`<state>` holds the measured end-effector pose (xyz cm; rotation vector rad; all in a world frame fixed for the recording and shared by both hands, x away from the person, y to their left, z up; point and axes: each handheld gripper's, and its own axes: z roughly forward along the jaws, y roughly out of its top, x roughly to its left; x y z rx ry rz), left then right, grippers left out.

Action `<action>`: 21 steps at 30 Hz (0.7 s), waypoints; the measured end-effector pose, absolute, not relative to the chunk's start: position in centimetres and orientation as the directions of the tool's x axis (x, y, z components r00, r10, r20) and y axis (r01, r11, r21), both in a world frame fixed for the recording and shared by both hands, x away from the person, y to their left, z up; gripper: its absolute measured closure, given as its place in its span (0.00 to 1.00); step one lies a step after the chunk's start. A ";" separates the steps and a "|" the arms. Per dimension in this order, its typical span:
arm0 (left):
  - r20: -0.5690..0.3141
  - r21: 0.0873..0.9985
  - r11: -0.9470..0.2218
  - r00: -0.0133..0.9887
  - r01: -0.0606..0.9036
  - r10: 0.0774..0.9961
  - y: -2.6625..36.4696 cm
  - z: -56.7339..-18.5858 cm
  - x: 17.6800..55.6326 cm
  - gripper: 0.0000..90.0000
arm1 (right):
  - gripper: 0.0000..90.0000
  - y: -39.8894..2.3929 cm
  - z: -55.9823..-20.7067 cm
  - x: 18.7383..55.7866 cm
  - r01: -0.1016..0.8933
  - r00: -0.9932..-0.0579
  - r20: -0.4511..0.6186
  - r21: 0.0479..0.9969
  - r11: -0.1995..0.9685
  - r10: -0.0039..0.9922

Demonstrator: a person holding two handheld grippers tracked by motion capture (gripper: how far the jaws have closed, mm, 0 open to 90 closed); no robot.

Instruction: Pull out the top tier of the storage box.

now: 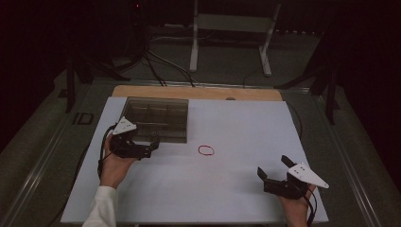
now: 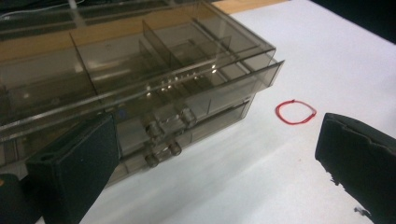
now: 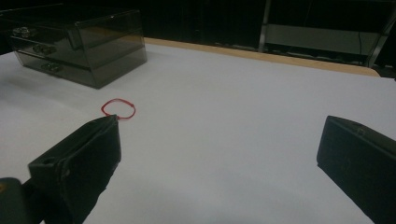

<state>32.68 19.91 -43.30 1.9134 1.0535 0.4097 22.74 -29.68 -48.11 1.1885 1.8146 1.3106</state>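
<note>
Smoked-plastic drawer box shows its knobs in the left gripper view, just beyond the left gripper, jaws wide. Red band lies on the table between it and the right gripper, jaws also wide, holding nothing.

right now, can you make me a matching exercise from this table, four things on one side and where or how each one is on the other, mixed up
Things:
1. drawer box
2. red band
3. left gripper
4. right gripper

Places or states:
A. open, low at the near right of the white table
B. lying flat on bare table, between the two grippers
C. open, close up against the drawer fronts
D. clear smoky plastic, at the far left of the table top

Pairs: 1-D, 2-B, 3-C, 4-A
</note>
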 end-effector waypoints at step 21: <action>-0.071 0.846 -0.297 0.645 0.443 0.761 19.4 -42.5 34.2 0.01 | 0.00 -29.7 -48.1 22.8 0.318 -0.422 0.033 0.941 0.114 0.906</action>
